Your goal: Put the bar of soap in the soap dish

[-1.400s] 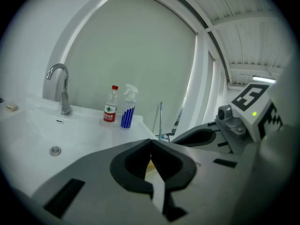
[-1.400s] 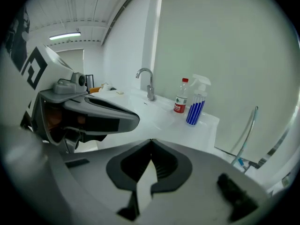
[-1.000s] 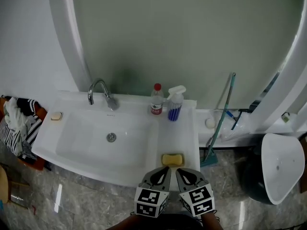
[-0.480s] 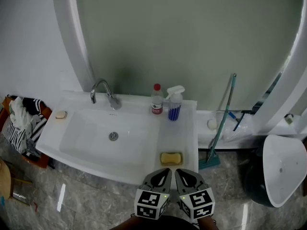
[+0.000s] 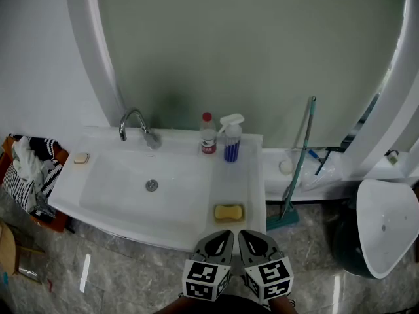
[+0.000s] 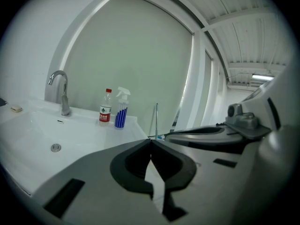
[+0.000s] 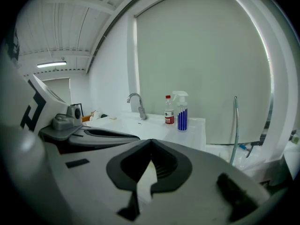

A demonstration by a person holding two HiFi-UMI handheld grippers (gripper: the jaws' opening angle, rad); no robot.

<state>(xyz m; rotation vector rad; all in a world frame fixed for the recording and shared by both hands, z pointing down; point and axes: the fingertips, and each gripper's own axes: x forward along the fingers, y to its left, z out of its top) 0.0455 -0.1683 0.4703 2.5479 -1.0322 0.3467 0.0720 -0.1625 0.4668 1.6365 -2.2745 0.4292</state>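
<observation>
A small beige bar of soap (image 5: 80,157) lies on the far left rim of the white sink (image 5: 111,205); the left gripper view shows the bar of soap (image 6: 16,108) small at its left edge. A yellow rimmed soap dish (image 5: 228,212) sits on the counter at the front right of the basin. My left gripper (image 5: 224,234) and right gripper (image 5: 244,234) hover side by side just in front of the counter's edge, below the yellow dish. Both are shut with nothing between the jaws; the left gripper (image 6: 151,141) and right gripper (image 7: 151,140) show tips meeting.
A chrome faucet (image 5: 134,124) stands at the back of the sink, with a red-capped bottle (image 5: 208,135) and a blue spray bottle (image 5: 230,139) to its right. A long-handled mop (image 5: 300,159) leans at the right. A basket of cloths (image 5: 26,169) stands left, a white fixture (image 5: 386,224) right.
Both grippers have drawn slightly back from the yellow dish, staying shut and side by side. The sink sits a little further left in the head view.
</observation>
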